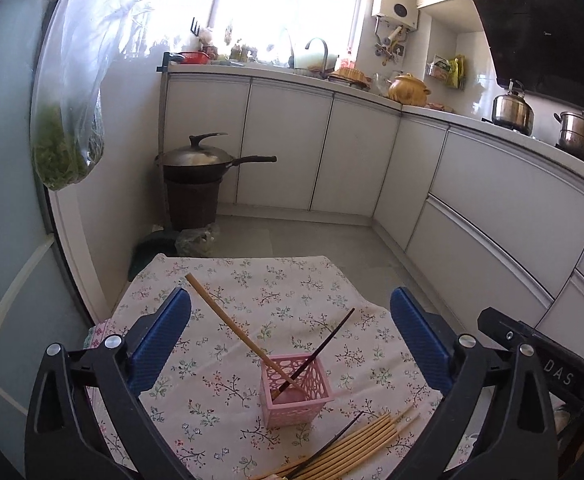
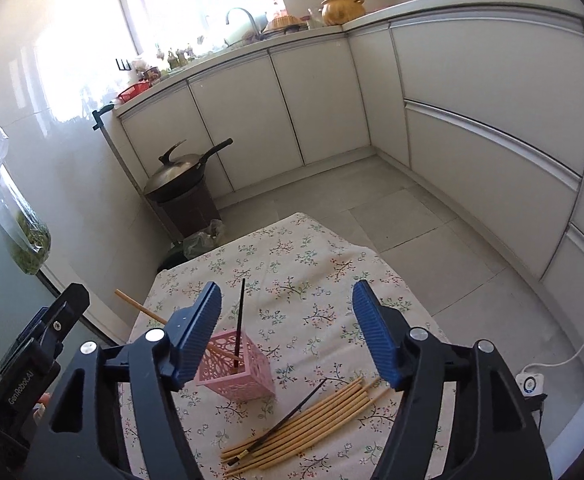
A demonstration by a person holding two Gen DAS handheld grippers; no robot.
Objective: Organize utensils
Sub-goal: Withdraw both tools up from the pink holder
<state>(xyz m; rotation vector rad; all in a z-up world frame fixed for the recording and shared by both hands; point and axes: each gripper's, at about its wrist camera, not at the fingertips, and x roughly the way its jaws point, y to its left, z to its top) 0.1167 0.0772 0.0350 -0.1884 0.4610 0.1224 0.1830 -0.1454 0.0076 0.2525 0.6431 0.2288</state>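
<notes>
Pink holder (image 1: 296, 390) mid-cloth, edges distant

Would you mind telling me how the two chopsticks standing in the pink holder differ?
The bamboo chopstick is pale tan; the dark chopstick is near-black. The bamboo one looks thicker and leans left, the dark one leans right. Both stand tip-down in the pink holder, crossing inside it.

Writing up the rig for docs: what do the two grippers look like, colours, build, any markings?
Both match: the left gripper and right gripper have black plastic linkage arms with triangular cut-outs and silver round pivot bolts, ending in blue ribbed pads. Each view catches the other unit's black body at its edge, with white lettering: "GenRobot.AI" in the right wrist view, "DAS" in the left. No cables or sleeves visible.
</notes>
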